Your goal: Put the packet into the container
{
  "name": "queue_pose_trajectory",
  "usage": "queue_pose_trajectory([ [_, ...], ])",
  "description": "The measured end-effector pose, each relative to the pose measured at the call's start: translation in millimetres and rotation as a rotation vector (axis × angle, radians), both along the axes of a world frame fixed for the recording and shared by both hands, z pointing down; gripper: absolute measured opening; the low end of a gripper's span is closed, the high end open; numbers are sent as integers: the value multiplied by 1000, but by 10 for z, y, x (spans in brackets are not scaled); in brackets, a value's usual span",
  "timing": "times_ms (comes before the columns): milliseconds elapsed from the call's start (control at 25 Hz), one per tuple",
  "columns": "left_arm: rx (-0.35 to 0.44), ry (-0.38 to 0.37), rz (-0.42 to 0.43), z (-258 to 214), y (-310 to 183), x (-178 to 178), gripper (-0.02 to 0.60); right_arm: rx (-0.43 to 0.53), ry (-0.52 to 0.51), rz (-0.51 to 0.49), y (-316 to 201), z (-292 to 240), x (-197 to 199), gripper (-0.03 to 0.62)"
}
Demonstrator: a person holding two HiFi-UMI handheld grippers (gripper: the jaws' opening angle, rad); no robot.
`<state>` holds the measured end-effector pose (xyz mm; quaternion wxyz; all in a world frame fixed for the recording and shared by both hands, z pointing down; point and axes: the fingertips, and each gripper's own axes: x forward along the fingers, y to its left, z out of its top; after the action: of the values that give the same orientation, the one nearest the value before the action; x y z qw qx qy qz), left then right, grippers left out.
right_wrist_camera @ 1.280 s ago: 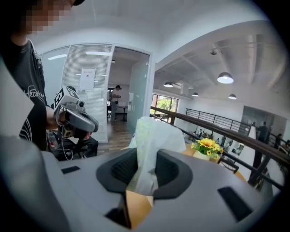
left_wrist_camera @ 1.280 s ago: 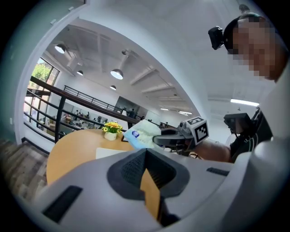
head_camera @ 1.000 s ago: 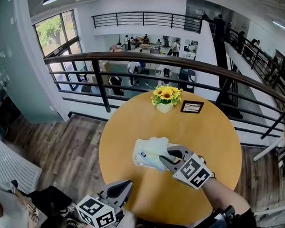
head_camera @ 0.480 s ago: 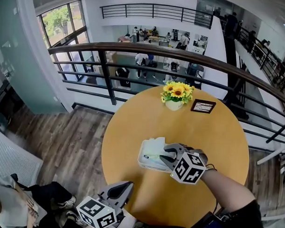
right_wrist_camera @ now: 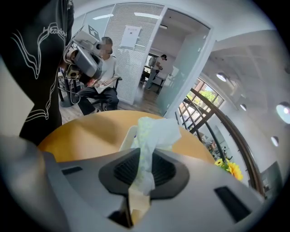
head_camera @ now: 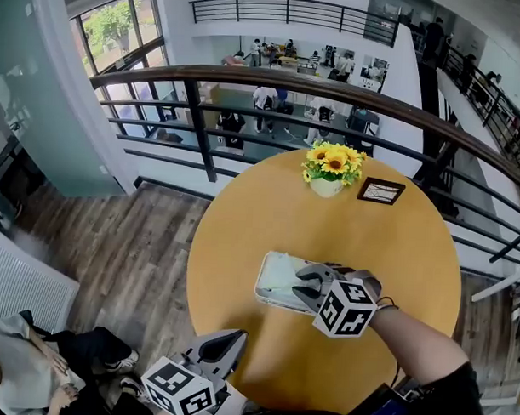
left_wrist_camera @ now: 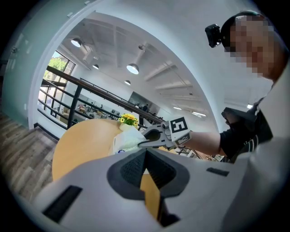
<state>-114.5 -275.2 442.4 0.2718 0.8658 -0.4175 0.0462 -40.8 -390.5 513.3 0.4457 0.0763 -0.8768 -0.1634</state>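
Plastic, right gripper view: the thin pale packet (right_wrist_camera: pixel 154 129) is pinched between the pads of the right tongs (right_wrist_camera: pixel 141 172). Its crumpled bulk sticks out past the tips.
Container, same view: the white container (right_wrist_camera: pixel 128 135) sits on the wooden surface (right_wrist_camera: pixel 84 135) just beyond the tips, below the hanging packet.
Left gripper view: the left tongs (left_wrist_camera: pixel 145 158) are closed on nothing, low by the near edge of the surface. Well ahead of them, the right tongs carry the packet over the container.
Head view: the right tongs point down into the container's near end, with their marker cube (head_camera: pixel 348 308) on the side towards the person. The packet is mostly hidden under them. The left tongs are well apart from it, off the surface edge.
Step in hand: lowering the packet into the container, which looks nearly done.
Doing it well: hold the pinch until the packet's bulk lies inside the rim. The loose film may spring up or drape over a wall, so aim for the middle, ahead of the tips, and set it low before parting the pads. Then lift straight off so nothing clings and follows.
Risk: the light container may slide if nudged.
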Motion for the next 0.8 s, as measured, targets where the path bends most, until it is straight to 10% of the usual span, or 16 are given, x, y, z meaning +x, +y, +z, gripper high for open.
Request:
queue_pose_trajectory([
  [800, -36, 4, -24, 116, 67, -189, 5, -119, 148, -3, -28, 539, -91, 60],
])
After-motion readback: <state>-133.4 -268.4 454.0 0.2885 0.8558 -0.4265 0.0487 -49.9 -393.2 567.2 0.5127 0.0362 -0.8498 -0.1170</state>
